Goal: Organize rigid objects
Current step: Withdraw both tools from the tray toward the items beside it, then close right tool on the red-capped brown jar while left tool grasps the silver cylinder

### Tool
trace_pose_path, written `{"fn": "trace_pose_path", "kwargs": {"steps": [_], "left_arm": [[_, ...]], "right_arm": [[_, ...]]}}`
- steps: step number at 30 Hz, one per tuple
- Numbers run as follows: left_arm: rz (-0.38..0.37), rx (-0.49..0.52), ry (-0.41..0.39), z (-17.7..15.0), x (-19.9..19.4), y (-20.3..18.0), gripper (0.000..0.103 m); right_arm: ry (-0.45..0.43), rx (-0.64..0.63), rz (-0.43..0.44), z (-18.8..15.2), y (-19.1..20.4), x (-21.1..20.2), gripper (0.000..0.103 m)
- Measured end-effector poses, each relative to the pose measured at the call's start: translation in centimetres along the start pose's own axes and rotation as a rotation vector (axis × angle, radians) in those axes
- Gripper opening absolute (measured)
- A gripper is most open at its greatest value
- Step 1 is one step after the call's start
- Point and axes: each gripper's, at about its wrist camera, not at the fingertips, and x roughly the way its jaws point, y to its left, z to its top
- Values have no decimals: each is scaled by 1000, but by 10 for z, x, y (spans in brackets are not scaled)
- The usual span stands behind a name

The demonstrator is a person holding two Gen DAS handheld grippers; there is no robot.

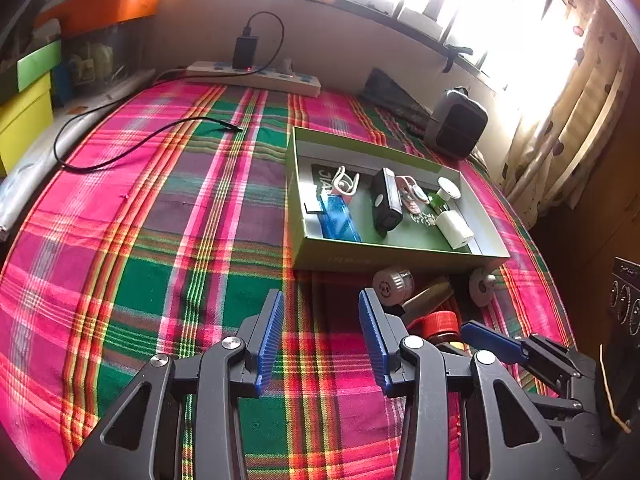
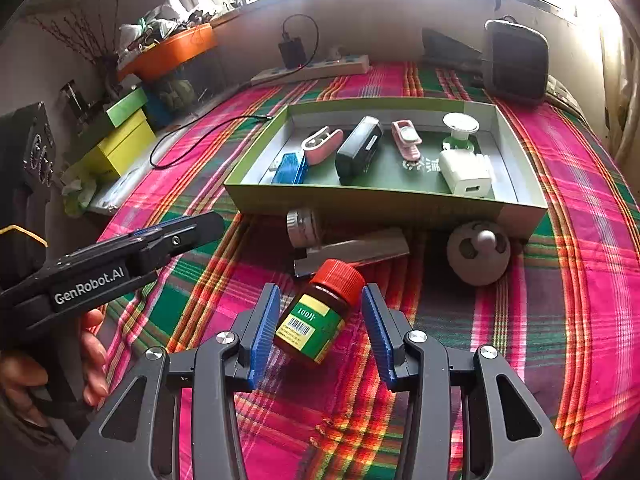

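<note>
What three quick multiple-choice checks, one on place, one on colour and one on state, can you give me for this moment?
1. Where does the brown bottle lie?
A. In the green box
B. On the cloth between the right gripper's fingers
C. On the power strip

2. What colour is the bottle's cap?
A. Red
B. White
C. Blue

3. How does the right gripper stand?
A. Shut on the bottle
B. Open around the bottle
C. Shut and empty

Answers:
1. B: the bottle lies tilted on the plaid cloth, outside the green box, with a finger on each side.
2. A: the ribbed cap is red.
3. B: gaps show between both pads and the bottle.
</note>
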Motion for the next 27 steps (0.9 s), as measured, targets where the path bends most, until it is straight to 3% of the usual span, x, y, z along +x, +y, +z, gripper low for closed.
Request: {"fn": "trace_pose_path", "kwargs": {"steps": [27], "left_arm": [[-27,22,38,-5,11,-14,38]], "right_arm": [[15,-34,-91,-11,-5,5,43]]}}
